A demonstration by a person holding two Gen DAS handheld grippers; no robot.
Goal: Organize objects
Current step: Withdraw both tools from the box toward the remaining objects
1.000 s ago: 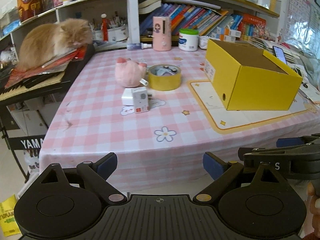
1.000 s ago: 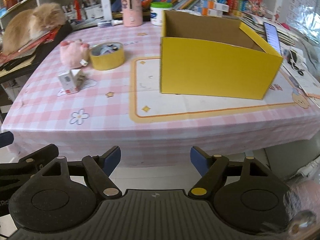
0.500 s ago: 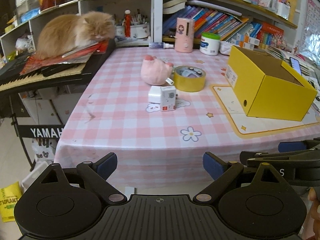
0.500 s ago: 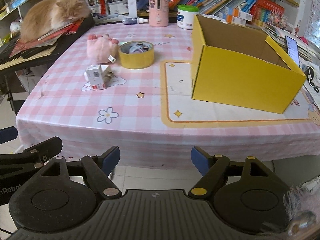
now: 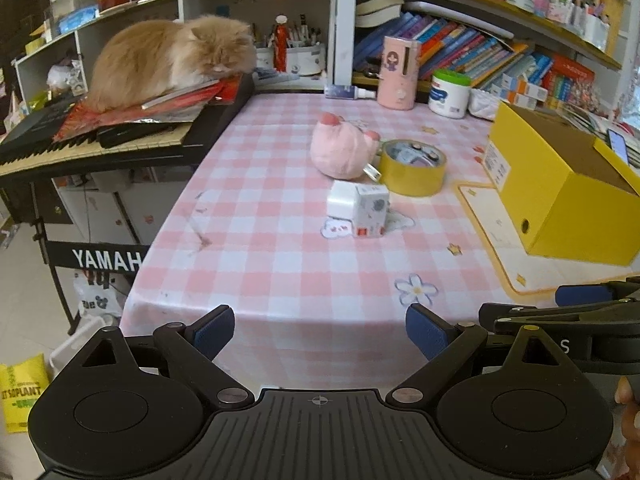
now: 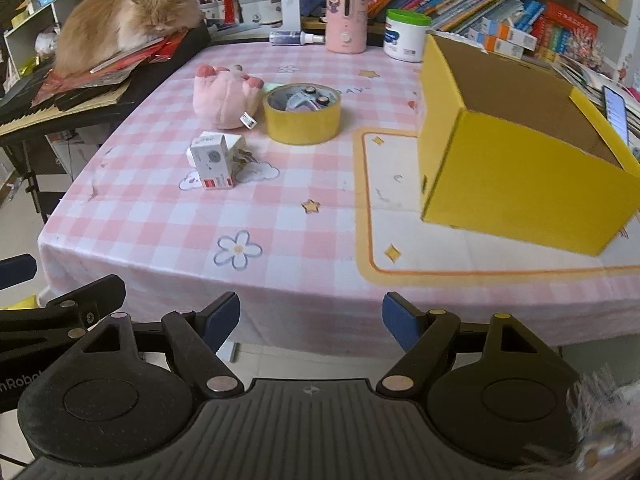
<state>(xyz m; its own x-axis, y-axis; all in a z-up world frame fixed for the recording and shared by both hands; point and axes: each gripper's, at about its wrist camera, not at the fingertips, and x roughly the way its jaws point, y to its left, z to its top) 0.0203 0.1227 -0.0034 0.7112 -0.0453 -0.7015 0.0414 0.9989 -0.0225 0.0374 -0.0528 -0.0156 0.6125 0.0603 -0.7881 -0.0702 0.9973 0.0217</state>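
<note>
We hold two tools short of the bench (image 6: 160, 216): the left tool (image 5: 320, 330) and the right tool (image 6: 311, 320) both have their fingers spread apart with nothing between them. On the pink checked cloth we count four loose things: one pink plush paw (image 6: 224, 96), one roll of yellow tape (image 6: 302, 120) just beside it with small items inside its ring, and two white plug adapters (image 6: 214, 158) touching each other in front of those. One open yellow box (image 6: 520, 168) stands on the mat to the right, well apart from them. At the back stand one pink dispenser (image 6: 346, 16) and one white tub (image 6: 406, 36). One orange cat (image 6: 124, 24) lies on the keyboard (image 5: 120, 140).
</note>
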